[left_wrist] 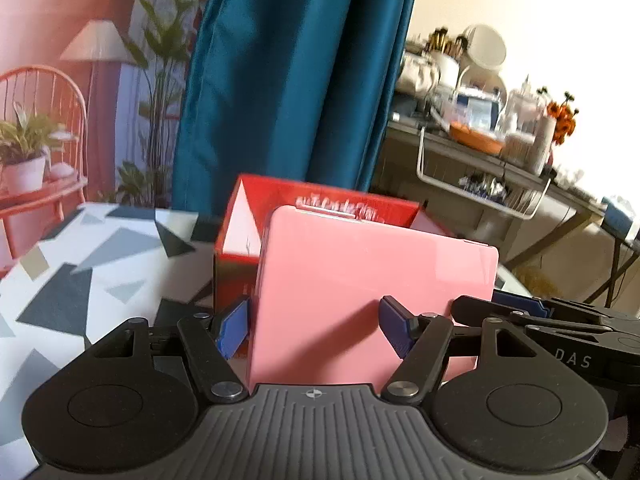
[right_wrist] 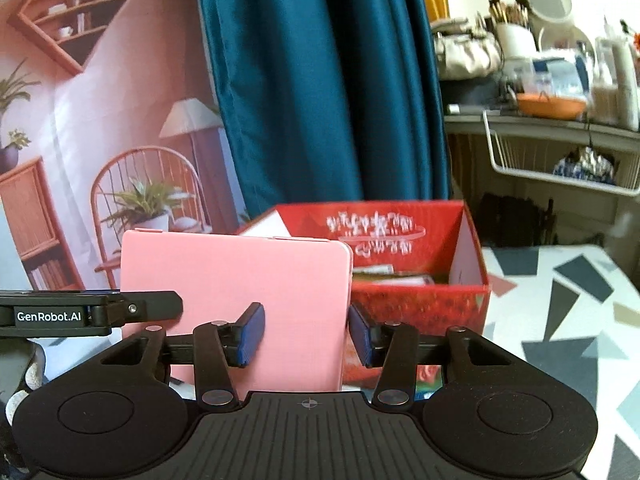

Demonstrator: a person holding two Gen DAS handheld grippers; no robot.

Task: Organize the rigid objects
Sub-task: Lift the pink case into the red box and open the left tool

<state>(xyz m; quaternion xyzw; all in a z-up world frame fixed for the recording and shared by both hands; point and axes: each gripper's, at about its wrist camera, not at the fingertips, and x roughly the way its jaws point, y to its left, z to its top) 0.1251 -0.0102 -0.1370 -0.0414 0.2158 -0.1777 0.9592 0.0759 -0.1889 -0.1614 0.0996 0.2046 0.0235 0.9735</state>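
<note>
The white lettering on the red box [right_wrist: 376,228] blurs past my reading in both views. My pink case [left_wrist: 372,280] hides most of that box in the left view, and the case's lower edge sinks behind each tool's body. The far shelf clutter [left_wrist: 480,120] is smeared.

A plain pink case [left_wrist: 372,280] stands before a red box [right_wrist: 420,300] with white print. The counter [left_wrist: 80,264] is white with grey and dark shards. The curtain [left_wrist: 288,80] is teal.

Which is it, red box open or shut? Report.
Open: the red box has its top uncovered, and items show inside.
</note>
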